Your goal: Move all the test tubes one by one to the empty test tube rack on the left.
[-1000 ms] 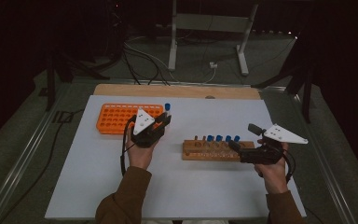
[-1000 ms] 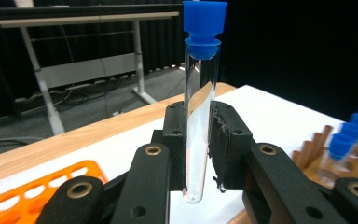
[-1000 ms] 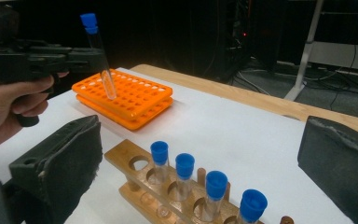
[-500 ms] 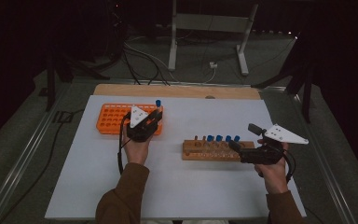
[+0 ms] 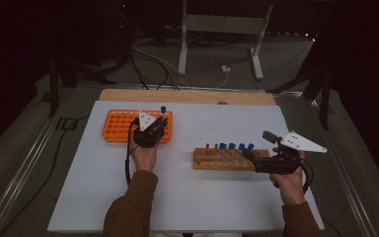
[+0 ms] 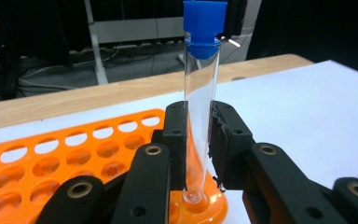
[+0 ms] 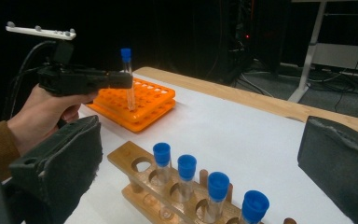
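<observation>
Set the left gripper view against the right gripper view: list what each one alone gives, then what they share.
Left gripper view alone: the left tongs seen close, shut on the glass of the blue-capped tube, whose rounded bottom sits in a corner hole of the orange rack.

Right gripper view alone: the wooden rack holding four blue-capped tubes, the right tongs standing open around it, and the hand gripping the left tool.

Both: the held tube, the orange rack, the white table top with its wooden edge.
</observation>
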The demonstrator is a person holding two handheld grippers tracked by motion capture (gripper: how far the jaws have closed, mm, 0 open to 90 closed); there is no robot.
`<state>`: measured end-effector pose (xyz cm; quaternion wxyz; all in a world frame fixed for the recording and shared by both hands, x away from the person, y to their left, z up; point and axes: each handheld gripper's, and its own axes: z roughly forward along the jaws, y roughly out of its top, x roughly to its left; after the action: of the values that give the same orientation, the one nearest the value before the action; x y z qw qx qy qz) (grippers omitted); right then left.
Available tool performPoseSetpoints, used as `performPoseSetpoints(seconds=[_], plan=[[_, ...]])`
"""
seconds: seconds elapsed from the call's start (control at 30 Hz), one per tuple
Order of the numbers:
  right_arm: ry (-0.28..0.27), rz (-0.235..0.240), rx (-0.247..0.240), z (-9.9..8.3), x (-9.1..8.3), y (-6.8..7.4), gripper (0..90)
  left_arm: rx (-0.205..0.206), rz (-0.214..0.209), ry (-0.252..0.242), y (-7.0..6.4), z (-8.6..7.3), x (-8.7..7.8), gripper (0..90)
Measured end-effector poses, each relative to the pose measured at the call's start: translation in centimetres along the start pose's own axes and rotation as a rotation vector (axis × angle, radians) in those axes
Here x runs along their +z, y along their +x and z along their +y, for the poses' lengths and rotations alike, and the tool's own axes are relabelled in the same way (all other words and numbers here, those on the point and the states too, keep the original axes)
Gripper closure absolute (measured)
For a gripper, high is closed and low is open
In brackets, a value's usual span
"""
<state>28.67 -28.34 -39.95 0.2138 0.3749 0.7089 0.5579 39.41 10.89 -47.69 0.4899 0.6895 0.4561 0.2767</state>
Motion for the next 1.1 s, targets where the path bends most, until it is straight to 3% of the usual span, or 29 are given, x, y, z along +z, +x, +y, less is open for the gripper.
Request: performPoseSetpoints(seconds=[0.1, 0.53, 0.8, 1.1], plan=[[-0.003, 0.001, 0.0, 0.0, -0.1, -0.1, 0.1, -0.017, -0.007, 0.008, 0.2, -0.3, 0.4, 78.1], [0.003, 0.0, 0.007, -0.2, 0.0, -0.3, 0.1, 0.033, 0.003, 0.085, -0.3, -2.1, 0.9, 77.9], [0.007, -0.012, 0.017, -0.4, 0.0, -0.8, 0.1, 0.053, 0.007, 0.117, -0.4, -2.4, 1.0, 78.2], [0.022, -0.057, -0.011, -0.5, 0.1, -0.8, 0.1, 0.066, 0.015, 0.14, -0.7, -2.6, 1.2, 78.2]])
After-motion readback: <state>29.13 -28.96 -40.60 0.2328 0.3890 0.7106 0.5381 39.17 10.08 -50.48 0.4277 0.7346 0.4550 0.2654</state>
